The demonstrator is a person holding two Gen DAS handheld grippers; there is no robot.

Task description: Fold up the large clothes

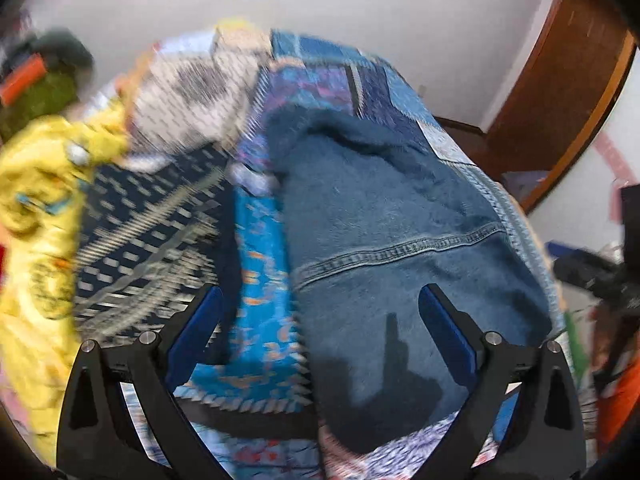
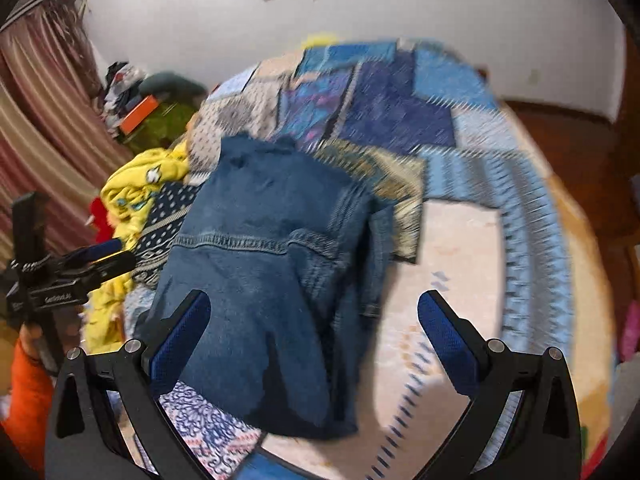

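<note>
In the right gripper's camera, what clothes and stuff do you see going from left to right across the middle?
Left gripper → yellow garment → denim jacket → pale quilt patch → blue quilt border

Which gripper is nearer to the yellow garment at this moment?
Left. The left gripper hangs open just beside the yellow garment, at the denim jacket's left edge. The right gripper, also open, is above the jacket's near hem, farther off.
</note>
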